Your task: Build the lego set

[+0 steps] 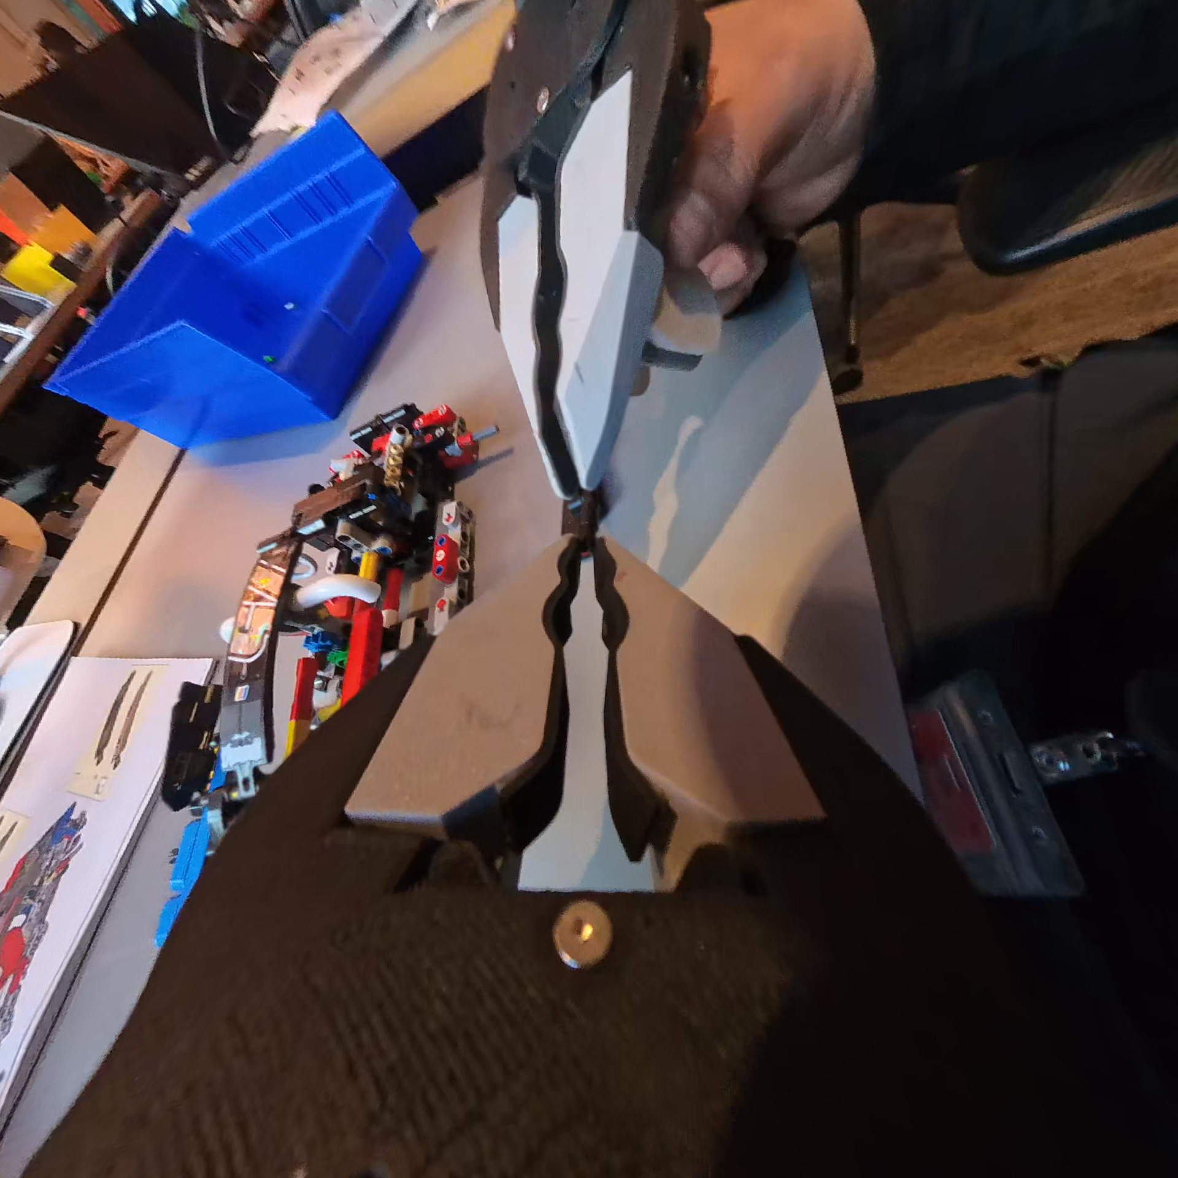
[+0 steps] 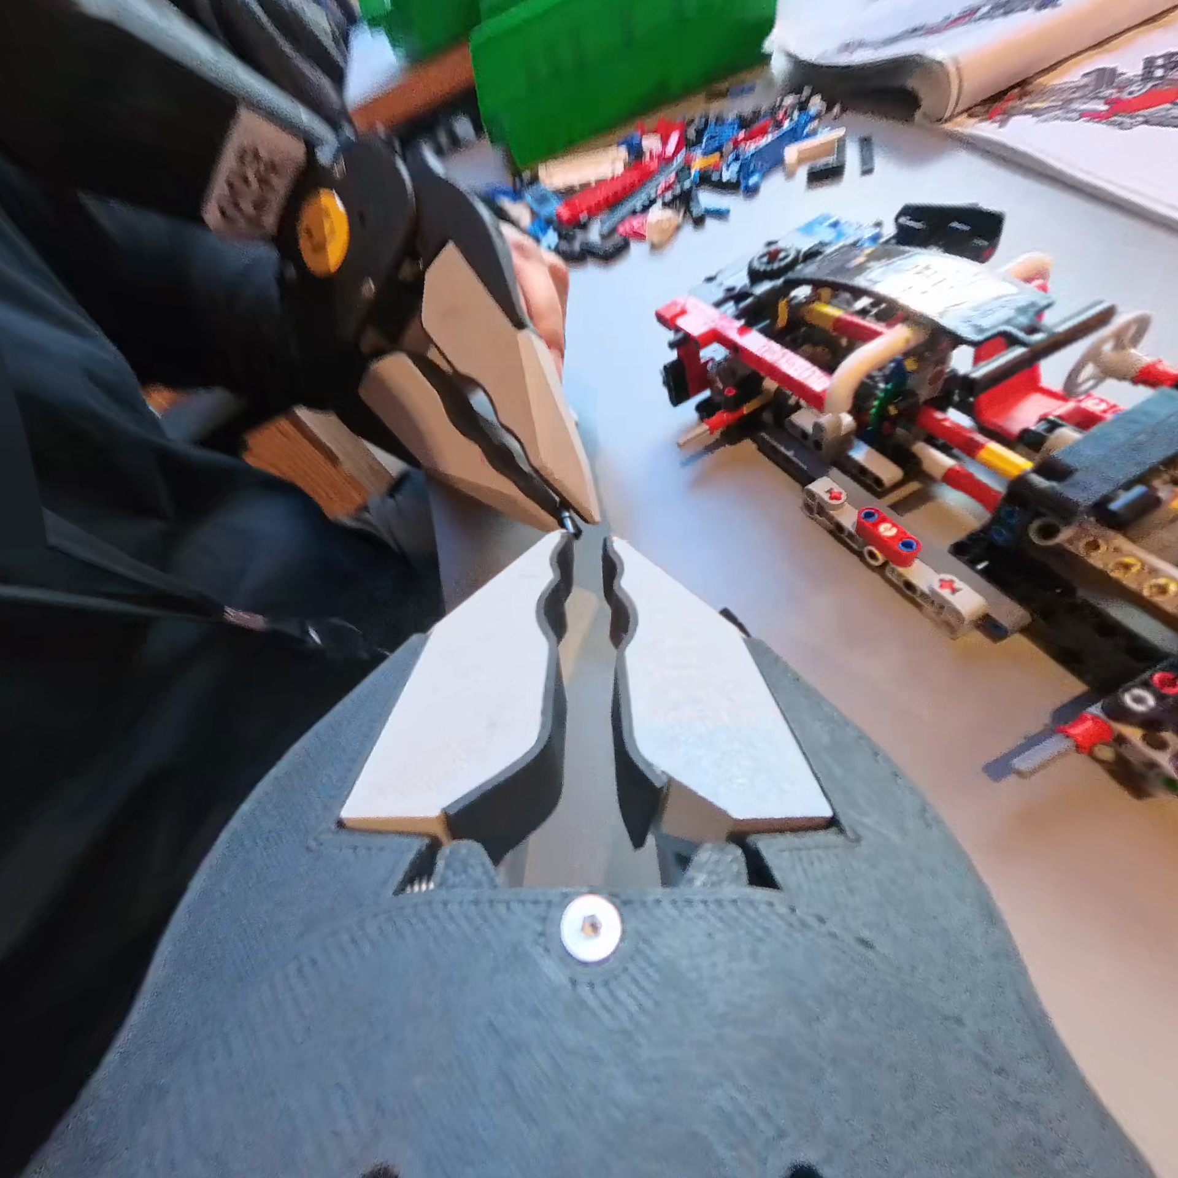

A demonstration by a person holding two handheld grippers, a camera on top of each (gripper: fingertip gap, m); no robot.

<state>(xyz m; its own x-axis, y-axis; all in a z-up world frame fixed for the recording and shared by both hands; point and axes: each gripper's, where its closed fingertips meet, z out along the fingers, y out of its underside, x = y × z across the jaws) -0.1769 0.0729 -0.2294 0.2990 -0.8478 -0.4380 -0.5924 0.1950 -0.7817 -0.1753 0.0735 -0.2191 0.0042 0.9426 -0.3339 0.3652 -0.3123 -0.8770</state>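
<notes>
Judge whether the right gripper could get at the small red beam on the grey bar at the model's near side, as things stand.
Probably not straight away: the right gripper is shut on a small dark piece, tip to tip with the left gripper. The table between it and the red beam lies bare.

Between your two grippers' meeting tips, the tiny dark piece (image 1: pixel 579 519) is too small and too covered by the fingers for you to tell its shape. In the right wrist view, the scattered pile of red, blue and black loose bricks (image 2: pixel 676 172) is blurred, and the partly built red-and-black brick vehicle (image 2: pixel 892 389) runs off the right edge. In the left wrist view, your own gripper body hides that vehicle's near end.
</notes>
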